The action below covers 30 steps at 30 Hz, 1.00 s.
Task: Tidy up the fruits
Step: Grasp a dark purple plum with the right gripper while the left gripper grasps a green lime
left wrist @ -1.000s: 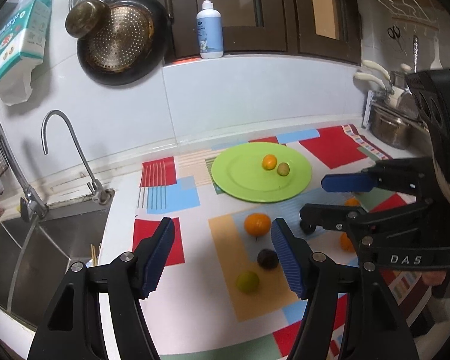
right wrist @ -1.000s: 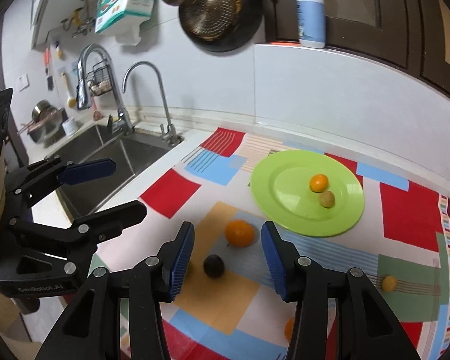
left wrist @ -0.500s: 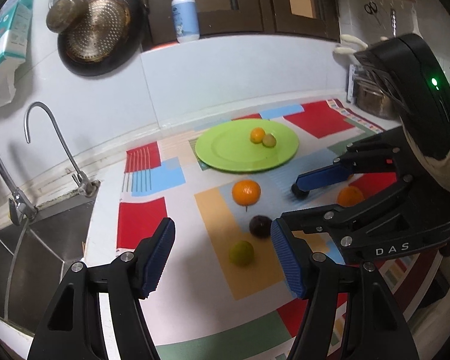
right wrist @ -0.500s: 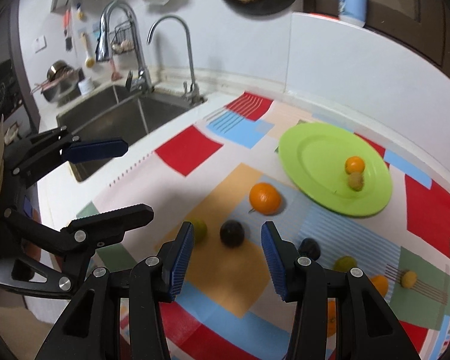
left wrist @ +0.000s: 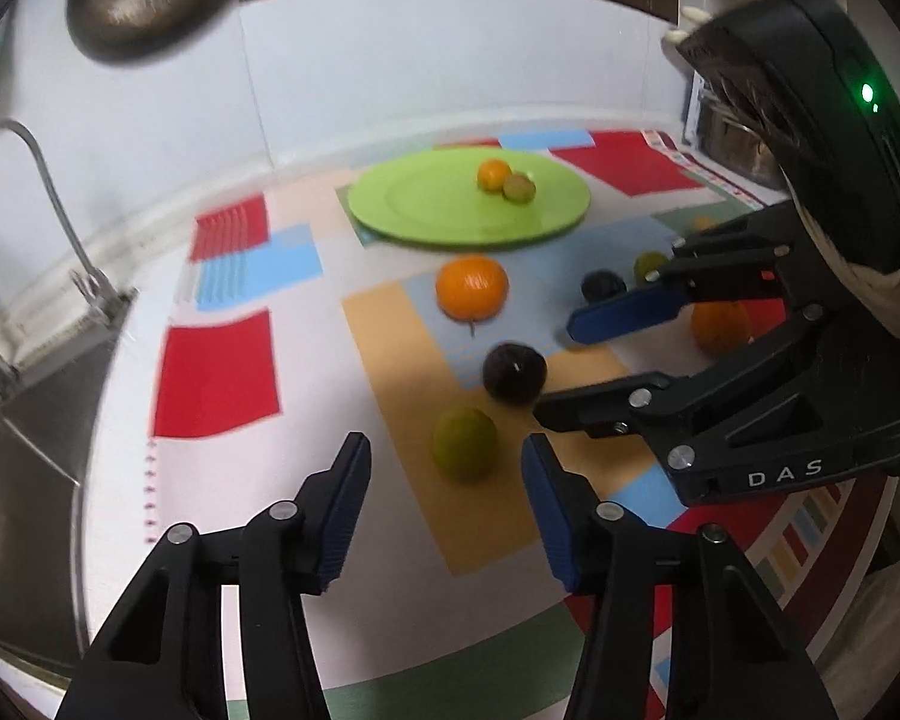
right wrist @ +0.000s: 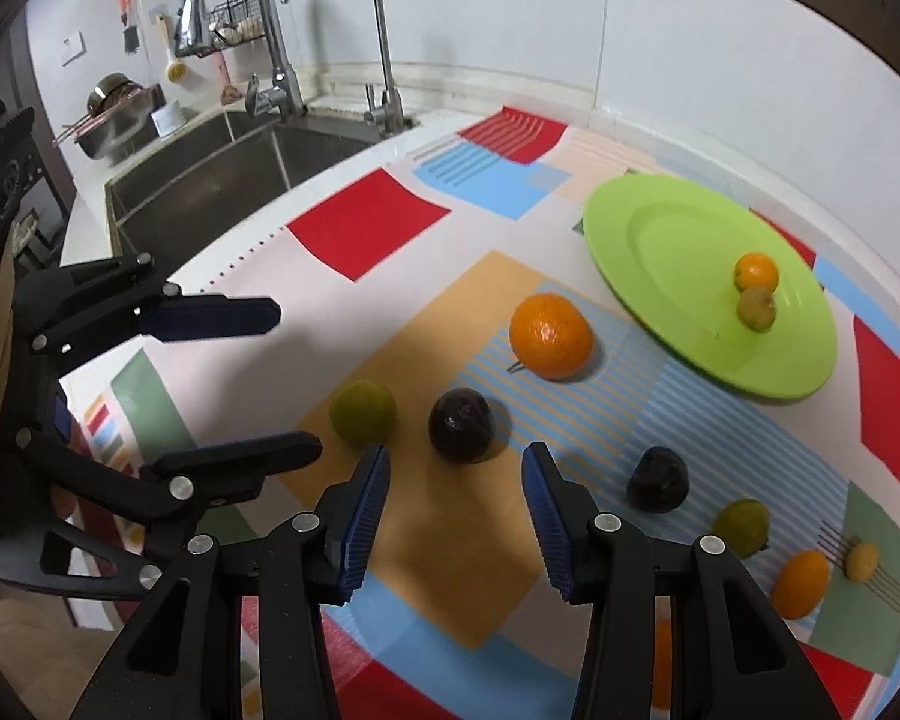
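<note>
1. Your left gripper [left wrist: 446, 495] points down at the patterned mat [left wrist: 384, 360]. Its jaws are closing, yet the pads stand apart and clamp nothing. The green lime [left wrist: 464, 442] lies on the mat just beyond the fingertips, in line with the gap, not touched as far as you can see.
2. Your right gripper [right wrist: 455, 501] also tilts down at the mat, jaws apart and empty. The dark round fruit [right wrist: 460, 424] sits just past its tips, a little left of the middle of the gap.
3. In the right wrist view the lime lies just left of that dark fruit, and the big orange [right wrist: 549, 335] sits farther off to the right, near the plate but apart from it.
4. The green plate [right wrist: 660, 252] lies at the far right of the mat. It carries a small orange fruit [right wrist: 755, 271] and a small yellow-green fruit [right wrist: 756, 308], touching each other.
5. More fruit lies on the near right of the mat: a second dark fruit [right wrist: 657, 479], another lime [right wrist: 741, 527], a small oval orange fruit [right wrist: 801, 584] and a tiny yellow one [right wrist: 861, 561].
6. The sink [right wrist: 210, 180] with its two taps lies far left of the mat.
7. The left wrist view is blurred, so fine contact there is hard to judge.
</note>
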{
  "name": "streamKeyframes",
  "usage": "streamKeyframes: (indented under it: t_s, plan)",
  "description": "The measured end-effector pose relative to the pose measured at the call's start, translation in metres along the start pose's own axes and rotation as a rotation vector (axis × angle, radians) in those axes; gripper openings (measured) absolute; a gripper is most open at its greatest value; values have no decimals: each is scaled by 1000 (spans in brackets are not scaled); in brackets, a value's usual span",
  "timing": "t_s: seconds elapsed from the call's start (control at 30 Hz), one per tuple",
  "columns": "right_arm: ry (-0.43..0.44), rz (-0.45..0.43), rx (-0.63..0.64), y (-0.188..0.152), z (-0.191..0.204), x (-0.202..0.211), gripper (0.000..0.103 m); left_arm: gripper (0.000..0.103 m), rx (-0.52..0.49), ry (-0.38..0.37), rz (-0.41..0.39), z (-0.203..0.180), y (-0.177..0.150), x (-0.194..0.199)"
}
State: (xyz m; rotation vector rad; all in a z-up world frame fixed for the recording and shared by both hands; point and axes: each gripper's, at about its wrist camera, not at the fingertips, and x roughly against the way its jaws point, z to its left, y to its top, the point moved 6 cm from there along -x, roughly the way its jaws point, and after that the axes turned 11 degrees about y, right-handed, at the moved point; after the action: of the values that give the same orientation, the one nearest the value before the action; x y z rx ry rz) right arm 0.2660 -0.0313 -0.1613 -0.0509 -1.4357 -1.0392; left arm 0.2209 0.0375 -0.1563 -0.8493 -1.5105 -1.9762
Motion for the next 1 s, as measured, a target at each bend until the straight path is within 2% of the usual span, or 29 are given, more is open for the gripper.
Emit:
streamKeyframes:
  t_s: [0.43, 0.6, 0.77, 1.0]
  plan:
    - [10, 23, -21, 5, -9, -17, 41, 39, 15, -21, 36, -3, 2, -20]
    - [30, 40, -41, 7, -11, -23, 35, 28, 48, -39, 44, -2, 2, -23]
    - [48, 45, -52, 7, -10, -26, 29, 28, 80, -28, 46, 3, 1, -19]
    - [56, 11, -69, 4, -5, -14, 29, 28, 114, 14, 59, 8, 2, 1]
